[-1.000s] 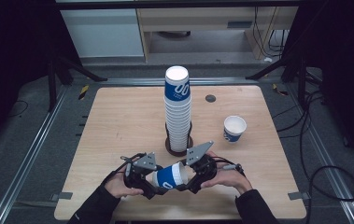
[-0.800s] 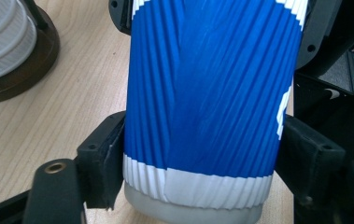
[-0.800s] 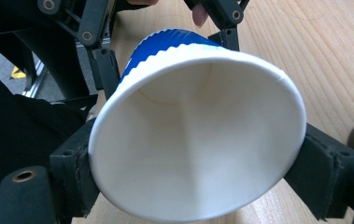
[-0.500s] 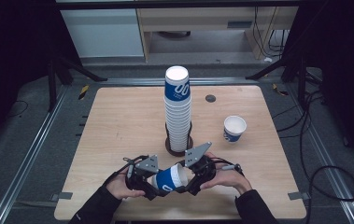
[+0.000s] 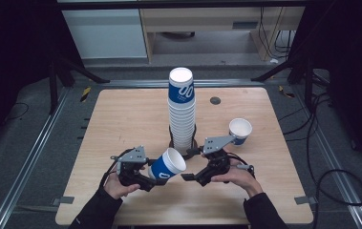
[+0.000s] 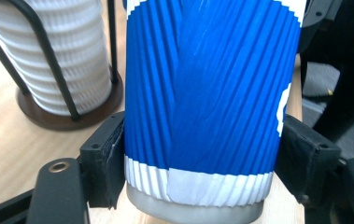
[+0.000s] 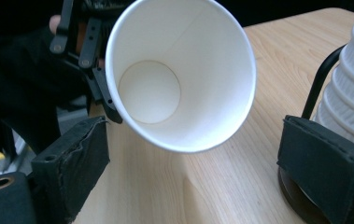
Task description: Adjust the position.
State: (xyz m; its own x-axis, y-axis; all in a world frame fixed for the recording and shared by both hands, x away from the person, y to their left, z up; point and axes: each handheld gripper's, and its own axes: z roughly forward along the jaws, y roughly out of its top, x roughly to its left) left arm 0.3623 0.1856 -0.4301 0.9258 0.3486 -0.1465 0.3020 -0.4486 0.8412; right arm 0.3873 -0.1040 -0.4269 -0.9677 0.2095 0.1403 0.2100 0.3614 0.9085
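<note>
The blue paper cup (image 5: 167, 165) is held above the tabletop (image 5: 121, 119), tilted, pinched near its base by the left hand-held gripper (image 5: 155, 180). It looks light and thin-walled, so it is best gripped gently low on the ribbed sleeve. The right hand-held gripper (image 5: 188, 164) has just been opening and now stands spread, with nothing between its jaws. The left gripper view shows the pads pressing the sleeve; the right gripper view shows the empty white inside.
</note>
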